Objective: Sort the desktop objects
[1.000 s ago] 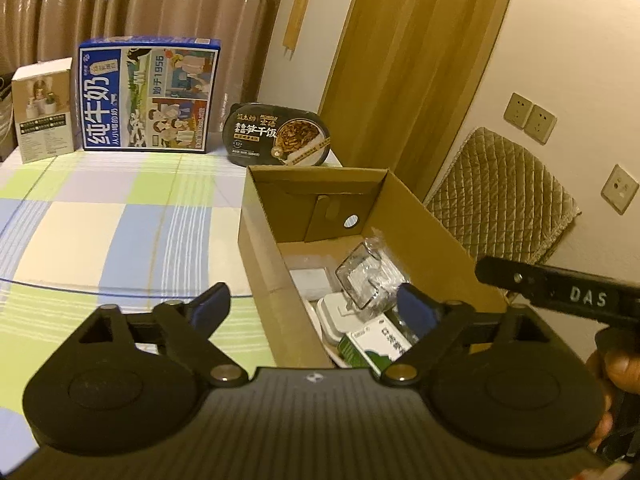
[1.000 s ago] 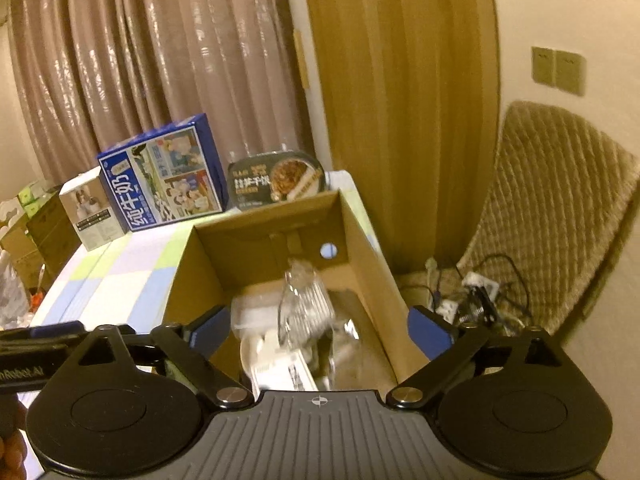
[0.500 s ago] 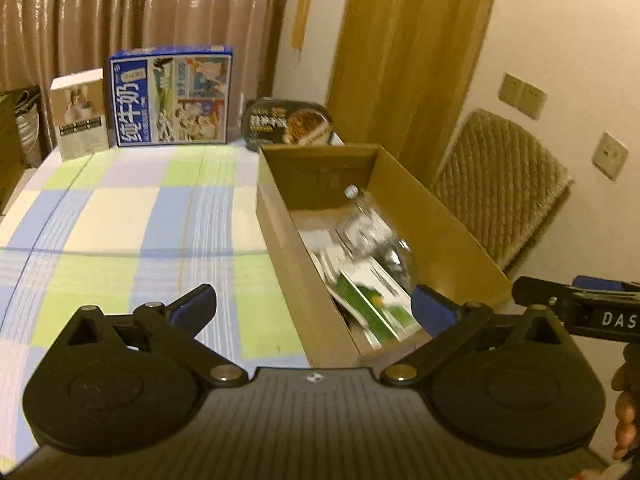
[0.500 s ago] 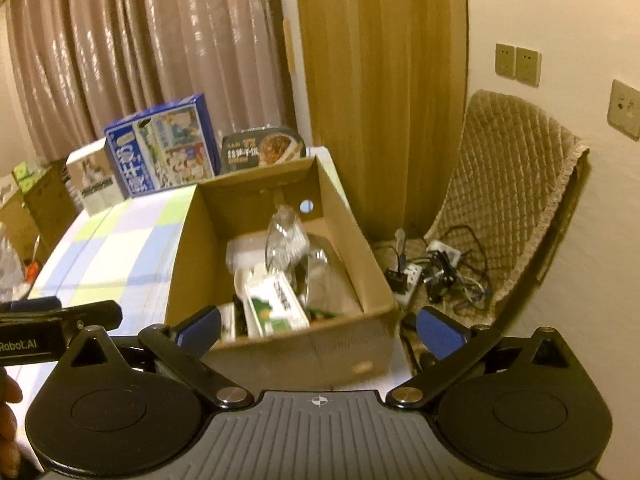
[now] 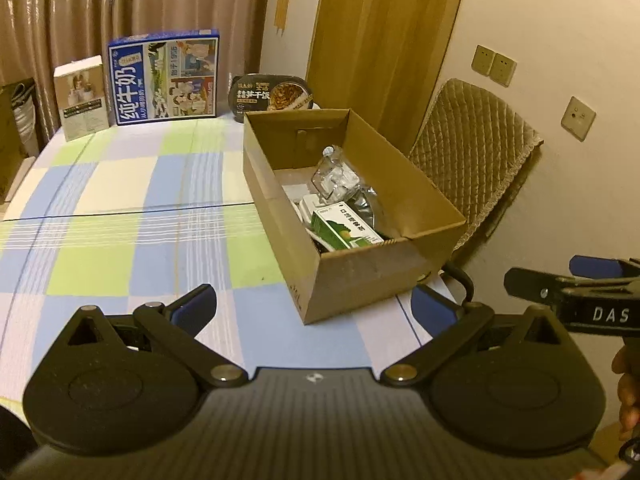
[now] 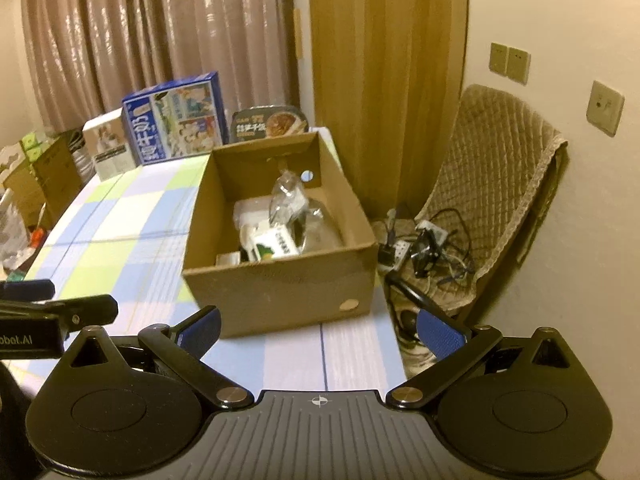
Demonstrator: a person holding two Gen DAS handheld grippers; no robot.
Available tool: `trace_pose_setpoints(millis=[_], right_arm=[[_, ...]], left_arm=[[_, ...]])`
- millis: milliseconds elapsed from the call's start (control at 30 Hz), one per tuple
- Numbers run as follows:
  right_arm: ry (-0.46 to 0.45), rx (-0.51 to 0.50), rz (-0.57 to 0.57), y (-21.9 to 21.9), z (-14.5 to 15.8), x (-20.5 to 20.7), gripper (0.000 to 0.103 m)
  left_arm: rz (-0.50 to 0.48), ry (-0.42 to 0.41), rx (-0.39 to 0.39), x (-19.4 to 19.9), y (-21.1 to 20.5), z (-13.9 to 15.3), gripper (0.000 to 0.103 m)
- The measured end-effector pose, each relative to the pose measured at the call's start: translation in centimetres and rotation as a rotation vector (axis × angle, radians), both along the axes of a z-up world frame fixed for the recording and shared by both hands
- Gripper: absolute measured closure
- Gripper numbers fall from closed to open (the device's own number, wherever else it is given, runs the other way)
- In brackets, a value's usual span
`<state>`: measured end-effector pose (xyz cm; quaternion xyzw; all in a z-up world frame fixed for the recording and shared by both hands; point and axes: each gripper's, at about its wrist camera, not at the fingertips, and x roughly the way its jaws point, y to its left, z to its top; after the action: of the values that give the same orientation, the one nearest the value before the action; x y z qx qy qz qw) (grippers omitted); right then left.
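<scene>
Since both hand-held grippers are released and carrying nothing, we'd say the sorting is at or near its end. The left hand-held gripper and the right hand-held gripper hang over the near edge of the checked blue-and-green bench, jaws spread wide. The open brown cardboard box sits at the bench's right side, already holding a green-and-white carton, a crinkly clear plastic bag and some white bits we can't identify. Nothing loose shows on the cloth near us. At the far end stand a blue milk carton box, a small white box and a black ready-meal tray. If those count, we'd reach slowly and grip the narrow faces.
</scene>
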<state>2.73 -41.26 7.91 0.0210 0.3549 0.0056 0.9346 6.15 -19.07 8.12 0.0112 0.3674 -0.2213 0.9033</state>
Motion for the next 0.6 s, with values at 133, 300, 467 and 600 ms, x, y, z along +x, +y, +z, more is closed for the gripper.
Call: trace_pose_setpoints(millis=[133, 300, 467, 600], right_arm=[[-0.017, 0.003, -0.003, 0.4, 0.6, -1.2, 0.002], [-0.041, -0.006, 0.015, 1.2, 1.4, -1.7, 0.002], [-0.040, 0.000, 0.031, 1.8, 1.4, -1.6, 0.002], [-0.029, 0.008, 0.039, 2.1, 1.0, -1.7, 0.002]], left_arm=[[0.011, 0.012, 0.016, -1.3, 0.9, 0.1, 0.001], [0.021, 0.018, 0.032, -2.3, 1.6, 0.1, 0.001], [0.017, 0.028, 0.034, -2.9, 2.0, 0.0, 0.001], [0.022, 0.030, 0.034, -3.1, 2.1, 0.0, 0.001]])
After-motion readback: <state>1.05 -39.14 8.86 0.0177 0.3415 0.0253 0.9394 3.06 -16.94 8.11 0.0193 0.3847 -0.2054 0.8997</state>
